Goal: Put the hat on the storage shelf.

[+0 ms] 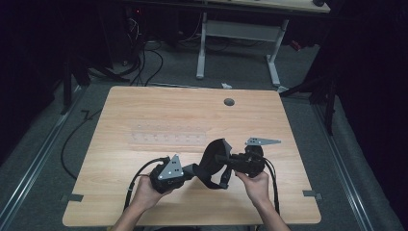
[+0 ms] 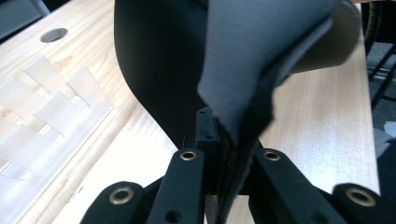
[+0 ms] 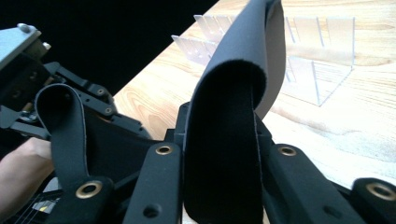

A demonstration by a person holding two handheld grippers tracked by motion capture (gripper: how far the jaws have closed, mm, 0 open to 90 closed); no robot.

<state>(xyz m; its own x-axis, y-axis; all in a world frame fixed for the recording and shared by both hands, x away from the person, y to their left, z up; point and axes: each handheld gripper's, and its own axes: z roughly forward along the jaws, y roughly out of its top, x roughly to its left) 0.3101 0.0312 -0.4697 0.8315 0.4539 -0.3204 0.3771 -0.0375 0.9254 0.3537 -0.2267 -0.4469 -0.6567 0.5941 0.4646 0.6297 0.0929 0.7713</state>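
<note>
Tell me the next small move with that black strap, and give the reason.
Probably spread the hands a little to draw the black strap out flat. It sags in a folded loop above the table between both claws. The left claw is shut on one folded end. The strap's other end lies between the right claw jaws; whether they press it is unclear.

Overhead light hit the tabletop (image 1: 144,110) pretty evenly, while the room around it was nearly black. The high view looked soft and a bit grainy. Up close, the strap (image 3: 224,154) was blurry, and the clear rack (image 2: 42,112) washed out pale.
</note>
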